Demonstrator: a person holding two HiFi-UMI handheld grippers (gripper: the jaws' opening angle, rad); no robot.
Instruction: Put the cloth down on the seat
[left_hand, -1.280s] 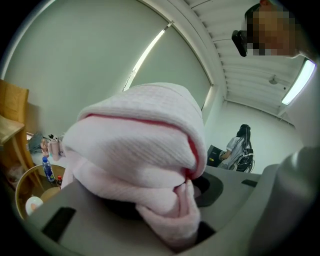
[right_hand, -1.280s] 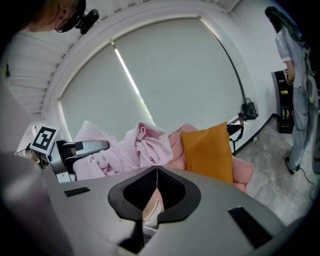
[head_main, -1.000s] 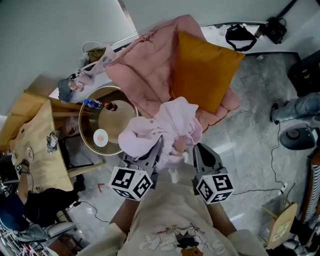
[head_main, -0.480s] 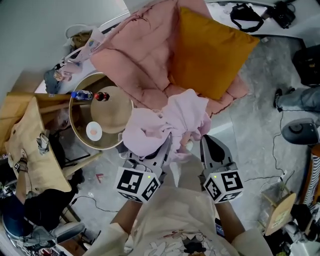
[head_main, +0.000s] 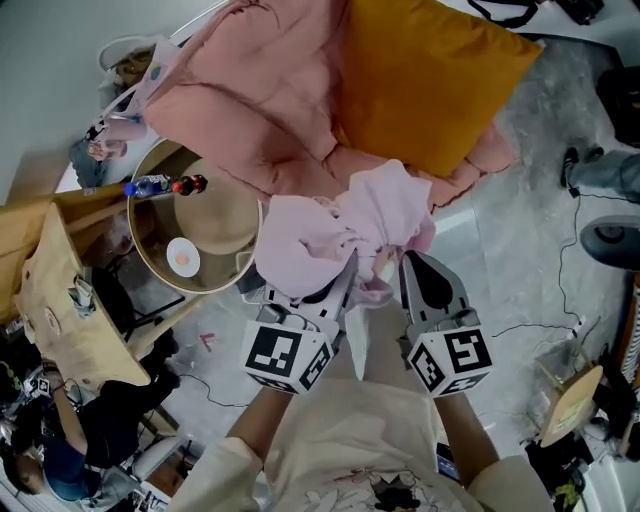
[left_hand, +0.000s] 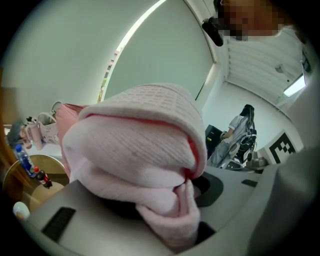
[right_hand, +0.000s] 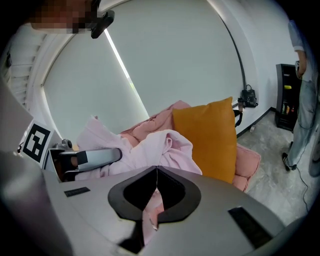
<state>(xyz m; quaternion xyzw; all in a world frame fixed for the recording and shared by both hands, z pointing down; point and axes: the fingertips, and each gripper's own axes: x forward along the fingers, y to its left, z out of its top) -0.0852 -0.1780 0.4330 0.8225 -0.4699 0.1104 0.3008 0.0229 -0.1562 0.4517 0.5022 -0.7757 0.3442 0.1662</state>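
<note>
A crumpled pale pink cloth (head_main: 345, 225) hangs between my two grippers, just over the front edge of the seat (head_main: 250, 95), a low chair padded in salmon pink. An orange pillow (head_main: 430, 75) leans on the seat's right half. My left gripper (head_main: 345, 278) is shut on a thick bunch of the cloth (left_hand: 145, 145), which fills most of the left gripper view. In the right gripper view, my right gripper (right_hand: 156, 172) has its tips together and pinches a thin strip of the cloth (right_hand: 152, 210). The pillow (right_hand: 207, 137) and seat lie straight beyond it.
A round wooden side table (head_main: 225, 215) stands left of the seat, with two small bottles (head_main: 160, 186) and a white disc (head_main: 181, 257). Further left is a wooden desk (head_main: 60, 300). A person's leg (head_main: 605, 175), a round grey device (head_main: 615, 245) and cables lie on the marble floor at right.
Both grippers have sunk and moved forward with the cloth, which now reaches the seat's front edge. The seat and pillow look larger and higher in the head view.
</note>
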